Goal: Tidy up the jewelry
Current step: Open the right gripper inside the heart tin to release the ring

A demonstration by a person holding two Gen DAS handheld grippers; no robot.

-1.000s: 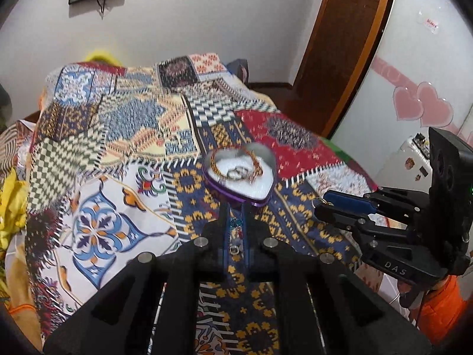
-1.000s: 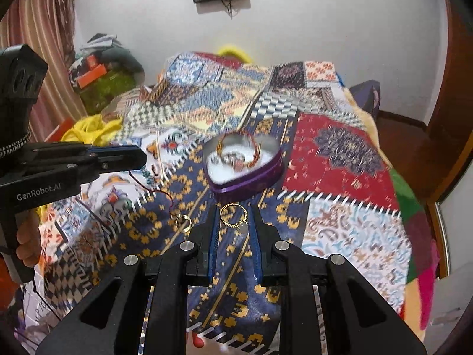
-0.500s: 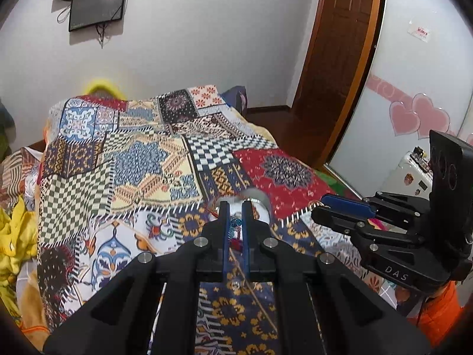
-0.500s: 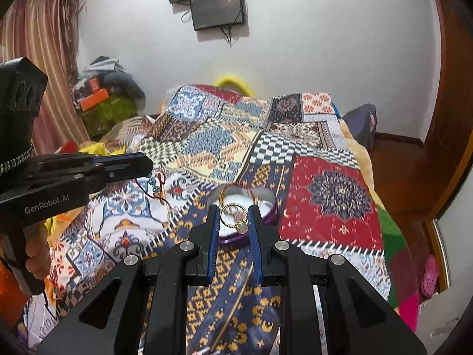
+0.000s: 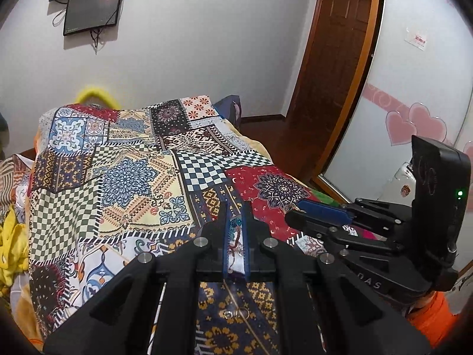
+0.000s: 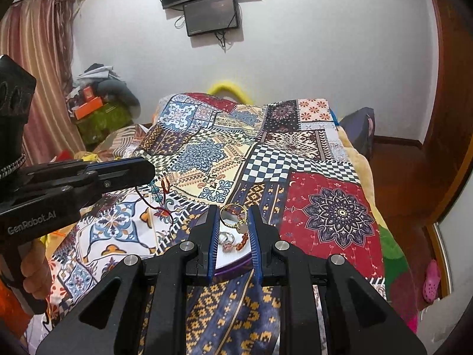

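Note:
My left gripper [image 5: 235, 211] is shut on a red-cord bracelet with teal beads [image 5: 235, 238], held above the patchwork bedspread; the bracelet hangs below its tip in the right wrist view [image 6: 158, 190]. My right gripper [image 6: 234, 211] is shut on a thin gold ring with a pale stone [image 6: 235, 222], held just above the purple heart-shaped tin [image 6: 233, 267], which holds rings and an amber bead bracelet [image 6: 233, 244]. The right gripper shows at the right of the left wrist view [image 5: 317, 216]. The tin is mostly hidden behind my fingers [image 6: 255, 236].
Small loose rings [image 5: 238, 313] lie on the bedspread [image 5: 127, 177] under my left gripper. A wooden door [image 5: 334, 74] and a mirrored wardrobe [image 5: 414, 88] stand to the right. Cluttered boxes and clothes [image 6: 100, 106] sit left of the bed.
Both grippers have risen and tilted up from the bedspread with their jewelry. The heart tin has slid from open view to under my right gripper's tips.

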